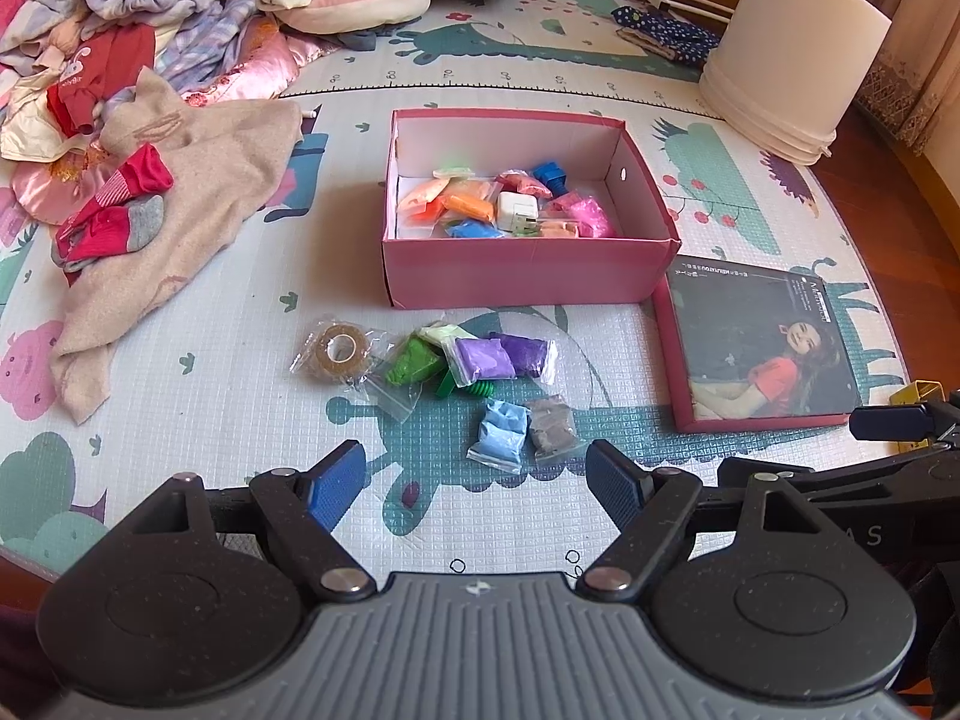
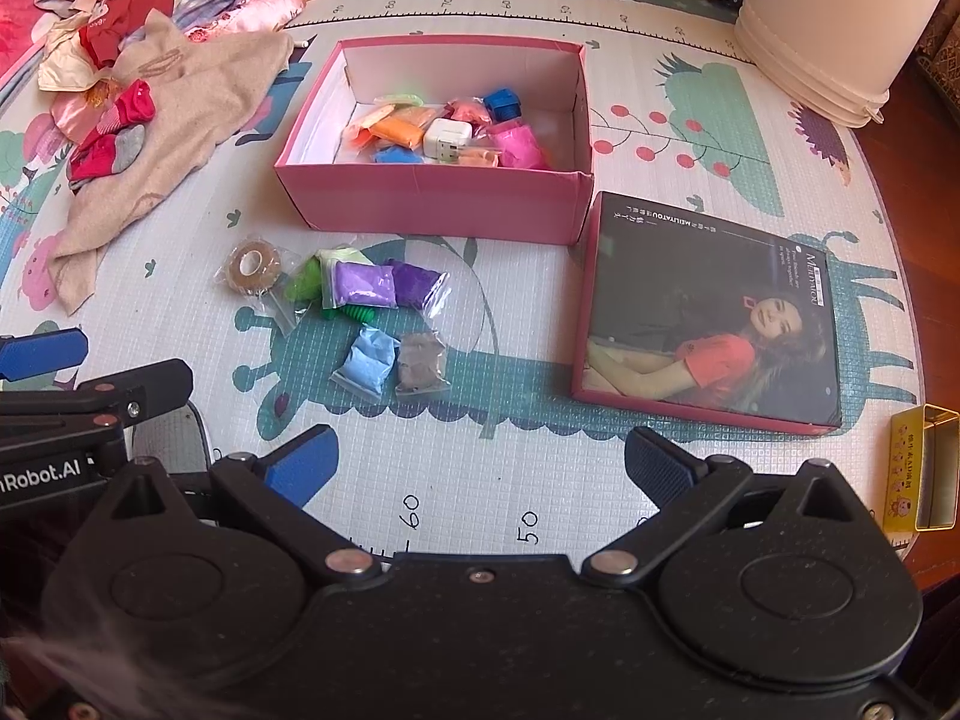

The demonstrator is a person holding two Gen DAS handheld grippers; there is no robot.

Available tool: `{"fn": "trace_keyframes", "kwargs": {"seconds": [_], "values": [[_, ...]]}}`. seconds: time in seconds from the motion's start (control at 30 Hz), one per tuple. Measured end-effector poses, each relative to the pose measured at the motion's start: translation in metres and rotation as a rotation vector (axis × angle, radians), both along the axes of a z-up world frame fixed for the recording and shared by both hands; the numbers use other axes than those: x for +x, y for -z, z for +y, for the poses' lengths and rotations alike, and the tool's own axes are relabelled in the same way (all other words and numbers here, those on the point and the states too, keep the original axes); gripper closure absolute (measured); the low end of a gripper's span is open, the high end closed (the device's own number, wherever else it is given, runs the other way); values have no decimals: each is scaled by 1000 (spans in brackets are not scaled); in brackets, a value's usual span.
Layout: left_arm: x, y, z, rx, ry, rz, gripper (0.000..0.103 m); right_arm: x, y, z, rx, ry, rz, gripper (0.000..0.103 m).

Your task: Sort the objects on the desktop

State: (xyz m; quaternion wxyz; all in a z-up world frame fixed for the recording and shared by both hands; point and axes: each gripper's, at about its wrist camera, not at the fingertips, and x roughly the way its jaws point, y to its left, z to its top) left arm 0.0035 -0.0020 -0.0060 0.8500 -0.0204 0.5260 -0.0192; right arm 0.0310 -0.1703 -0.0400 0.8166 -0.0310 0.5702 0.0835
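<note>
An open pink box (image 1: 522,276) (image 2: 432,204) sits on the play mat and holds several coloured clay bags and a white charger (image 1: 517,210) (image 2: 445,141). In front of it lie a bagged tape roll (image 1: 339,351) (image 2: 255,264), green (image 1: 414,363), purple (image 1: 486,357) (image 2: 366,285), light blue (image 1: 501,432) (image 2: 367,360) and brown (image 1: 552,425) (image 2: 422,363) clay bags. My left gripper (image 1: 477,483) is open and empty, just short of the light blue and brown bags. My right gripper (image 2: 480,462) is open and empty, nearer than the pile.
The box lid (image 1: 759,342) (image 2: 711,312) with a woman's picture lies right of the box. A beige cloth (image 1: 180,210) and a clothes pile (image 1: 120,18) are at the left. A white bucket (image 1: 792,54) stands at the back right. A yellow tin (image 2: 924,468) sits at the right edge.
</note>
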Motion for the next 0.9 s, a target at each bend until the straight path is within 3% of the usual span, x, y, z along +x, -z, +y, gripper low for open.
{"fn": "trace_keyframes", "kwargs": {"seconds": [0.67,0.9], "values": [[9,9,2,21,-3,22,23,9,8,0,10,-7,17,1],[20,25,11,-55,-31,50,23,20,20,4,7,-47,-18,1]]}}
